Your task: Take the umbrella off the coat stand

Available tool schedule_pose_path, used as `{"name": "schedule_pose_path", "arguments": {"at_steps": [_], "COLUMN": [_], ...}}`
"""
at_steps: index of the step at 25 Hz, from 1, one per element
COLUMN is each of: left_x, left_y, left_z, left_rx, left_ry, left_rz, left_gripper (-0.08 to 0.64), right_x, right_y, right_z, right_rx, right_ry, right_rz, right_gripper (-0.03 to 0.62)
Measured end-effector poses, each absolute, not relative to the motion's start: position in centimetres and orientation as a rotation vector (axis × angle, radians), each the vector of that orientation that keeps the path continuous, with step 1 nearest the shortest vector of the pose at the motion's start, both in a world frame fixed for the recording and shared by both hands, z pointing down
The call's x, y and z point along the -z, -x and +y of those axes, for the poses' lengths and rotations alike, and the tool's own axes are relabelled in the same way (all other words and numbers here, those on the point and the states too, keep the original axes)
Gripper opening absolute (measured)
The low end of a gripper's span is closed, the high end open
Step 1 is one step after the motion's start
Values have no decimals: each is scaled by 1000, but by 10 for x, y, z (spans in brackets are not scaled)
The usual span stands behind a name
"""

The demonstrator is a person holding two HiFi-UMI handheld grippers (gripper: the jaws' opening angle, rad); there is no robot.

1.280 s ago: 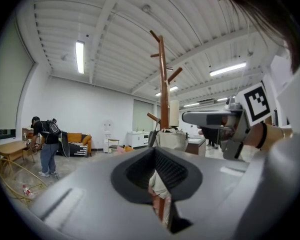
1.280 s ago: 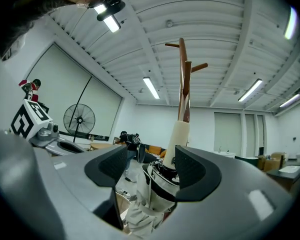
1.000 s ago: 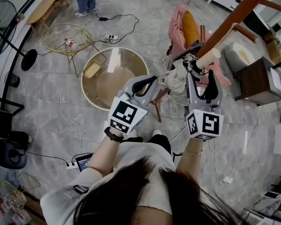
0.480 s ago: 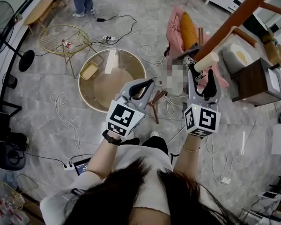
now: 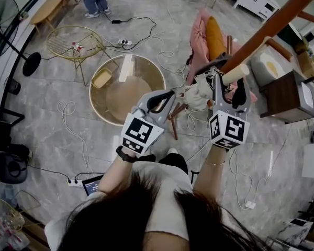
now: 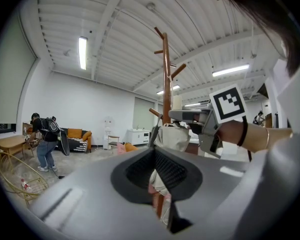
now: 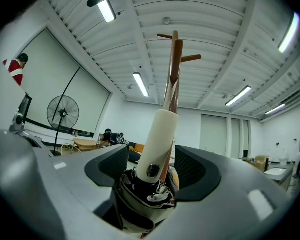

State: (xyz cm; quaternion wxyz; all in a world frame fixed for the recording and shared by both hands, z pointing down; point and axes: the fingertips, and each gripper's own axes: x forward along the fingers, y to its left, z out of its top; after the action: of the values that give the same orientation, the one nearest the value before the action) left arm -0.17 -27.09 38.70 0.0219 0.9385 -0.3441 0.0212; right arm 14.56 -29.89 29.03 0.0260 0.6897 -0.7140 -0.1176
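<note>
While the left gripper (image 6: 155,176) is closed, the right gripper (image 7: 151,171) clamps the crumpled umbrella (image 7: 144,205) below its cream cylindrical handle (image 7: 158,136)

No word, number or brand is legible; only square black-and-white markers (image 5: 141,133) on the left gripper (image 5: 167,94), 7 o'clock, and the right gripper (image 5: 229,82), 3 o'clock

Large open lab-like studio: ribbed white ceiling (image 6: 120,29), strip lights (image 6: 82,53), loose cables (image 5: 68,109) across the grey floor (image 5: 52,140), a sofa (image 6: 79,136).
</note>
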Motion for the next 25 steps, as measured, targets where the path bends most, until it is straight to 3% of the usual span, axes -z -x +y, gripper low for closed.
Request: {"name": "schedule_pose_path", "arguments": {"at_steps": [7, 10, 25], "left_x": [-388, -387, -375], "left_y": [2, 1, 0], "left_z": [-270, -271, -275], "left_rx": [-67, -58, -52], "left_ry": [-2915, -2918, -2950], "left_rz": [-1051, -1045, -1042], "left_gripper": [58, 58, 58], "right_x": [-280, -274, -270], "right_y": [-147, -152, -153], "right_z": [-303, -304, -301], "right_rx": [404, 408, 224], "right_ry": [-2182, -2220, -2257], "right_rz": [-2179, -2166, -2340], "right_gripper": [268, 202, 164]}}
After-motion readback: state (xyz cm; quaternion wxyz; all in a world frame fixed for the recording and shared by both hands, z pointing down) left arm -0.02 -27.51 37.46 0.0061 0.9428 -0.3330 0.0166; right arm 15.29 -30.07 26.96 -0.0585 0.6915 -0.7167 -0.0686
